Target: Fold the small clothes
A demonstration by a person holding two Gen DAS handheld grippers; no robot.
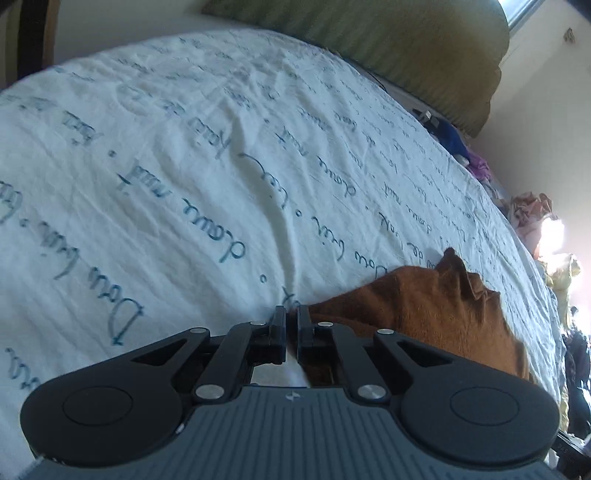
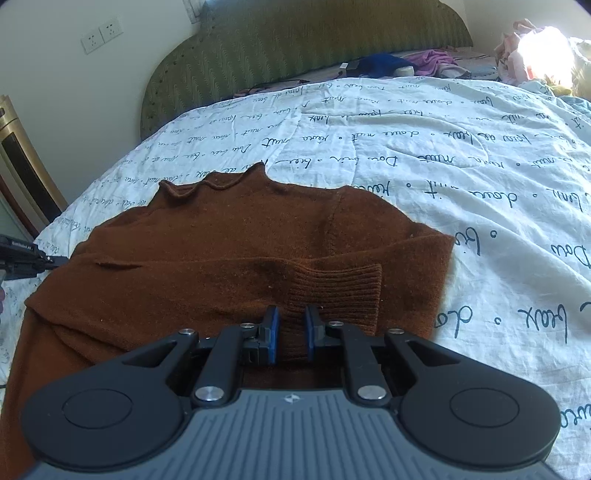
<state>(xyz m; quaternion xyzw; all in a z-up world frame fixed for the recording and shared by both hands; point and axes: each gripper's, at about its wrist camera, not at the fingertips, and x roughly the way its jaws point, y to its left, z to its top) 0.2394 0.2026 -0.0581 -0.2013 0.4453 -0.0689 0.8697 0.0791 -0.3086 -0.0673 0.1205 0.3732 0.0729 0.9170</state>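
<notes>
A small brown knit sweater [image 2: 207, 251] lies flat on the white bedspread, collar toward the headboard. One sleeve is folded across the body, its ribbed cuff [image 2: 332, 291] in front of my right gripper [image 2: 291, 314]. The right jaws stand a little apart around a fold of the cuff. In the left wrist view the sweater [image 1: 436, 306] lies to the right, and my left gripper [image 1: 291, 314] is nearly closed on its edge. The left gripper's tip also shows in the right wrist view [image 2: 55, 260] at the sweater's left edge.
The bed is covered by a white spread with blue script [image 2: 461, 155]. A green padded headboard [image 2: 295, 44] stands at the far end. Loose clothes [image 2: 424, 61] are piled by the headboard and at the right side [image 1: 532, 218]. A wall socket [image 2: 101, 35] is at upper left.
</notes>
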